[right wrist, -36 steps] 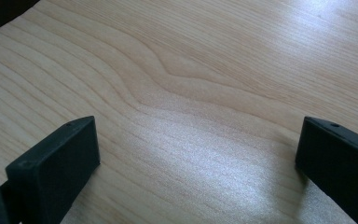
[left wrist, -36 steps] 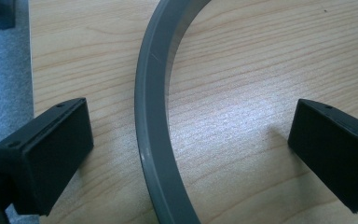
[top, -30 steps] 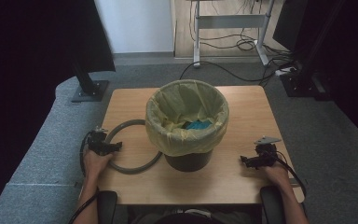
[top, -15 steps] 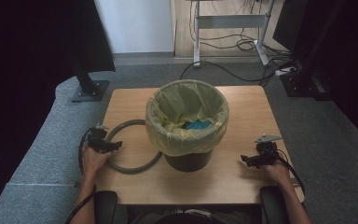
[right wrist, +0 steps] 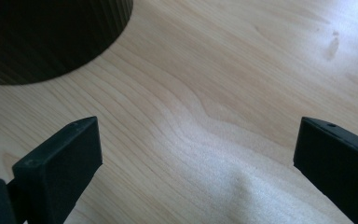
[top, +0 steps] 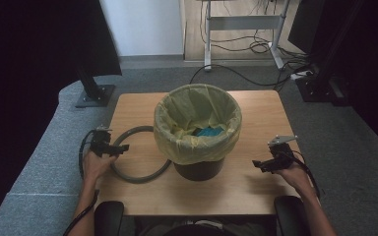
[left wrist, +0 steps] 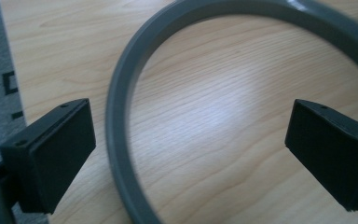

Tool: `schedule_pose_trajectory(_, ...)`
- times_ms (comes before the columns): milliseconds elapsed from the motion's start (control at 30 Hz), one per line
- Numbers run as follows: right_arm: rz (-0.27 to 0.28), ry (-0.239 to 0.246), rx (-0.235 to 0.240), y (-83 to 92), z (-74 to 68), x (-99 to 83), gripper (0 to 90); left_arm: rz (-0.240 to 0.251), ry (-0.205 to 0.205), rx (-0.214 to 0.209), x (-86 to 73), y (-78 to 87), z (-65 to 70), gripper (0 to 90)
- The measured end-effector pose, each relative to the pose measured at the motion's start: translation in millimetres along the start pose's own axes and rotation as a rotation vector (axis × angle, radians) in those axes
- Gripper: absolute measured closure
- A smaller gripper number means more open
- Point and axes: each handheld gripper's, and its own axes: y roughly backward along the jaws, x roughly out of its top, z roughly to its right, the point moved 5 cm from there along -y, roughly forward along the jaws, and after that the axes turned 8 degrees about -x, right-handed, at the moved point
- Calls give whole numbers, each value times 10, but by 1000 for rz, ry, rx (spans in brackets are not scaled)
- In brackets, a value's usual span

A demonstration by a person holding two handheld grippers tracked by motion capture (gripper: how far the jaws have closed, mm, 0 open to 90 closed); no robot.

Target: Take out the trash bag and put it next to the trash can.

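A dark bin point(top: 199, 167) lined with a yellow bag point(top: 197, 125) stands mid-table, with something blue point(top: 209, 132) inside it. A grey ring point(top: 138, 172) lies flat on the wood left of the bin. My left gripper point(top: 120, 148) is open at the ring's left side. In the left gripper view the ring's rim point(left wrist: 121, 121) passes between the wide-apart jaws, close to the left one, and my left gripper point(left wrist: 189, 149) touches nothing. My right gripper point(top: 257, 164) is open just right of the bin, low over bare wood. The bin's ribbed wall point(right wrist: 51, 32) shows at the upper left ahead of my right gripper point(right wrist: 198, 156).
The wooden table point(top: 256, 113) has grey carpet point(top: 44, 162) around it. A black monitor stand base point(top: 94, 93) sits on the floor beyond the table's far left corner. A metal desk frame point(top: 241, 22) and cables point(top: 246, 73) lie farther back.
Both hands have barely moved. The left gripper stays at the ring's left side, and the right gripper has shifted very slightly near the bin.
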Motion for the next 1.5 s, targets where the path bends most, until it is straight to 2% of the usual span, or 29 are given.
schedule_pose_trajectory(167, 14, 1, 15, 91, -10, 124, 9, 11, -36, -64, 85, 87, 154, 0)
schedule_pose_trajectory(467, 51, 34, 57, 334, -84, 425, 8, 22, -107, -123, 286, 289, 432, 0)
schedule_pose_trajectory(867, 70, 88, 119, 622, -197, 777, 4, 10, -190, -180, 495, 527, 724, 3)
schedule_pose_trajectory(1033, 86, 114, 146, 751, -259, 924, 5, 24, -226, -212, 607, 672, 853, 8)
schedule_pose_trajectory(1267, 117, 133, 201, 927, -337, 1114, 5, 24, -277, -217, 767, 836, 987, 17)
schedule_pose_trajectory(1500, 138, 176, 234, 1112, -438, 1318, 5, 30, -317, -257, 947, 994, 1191, 12)
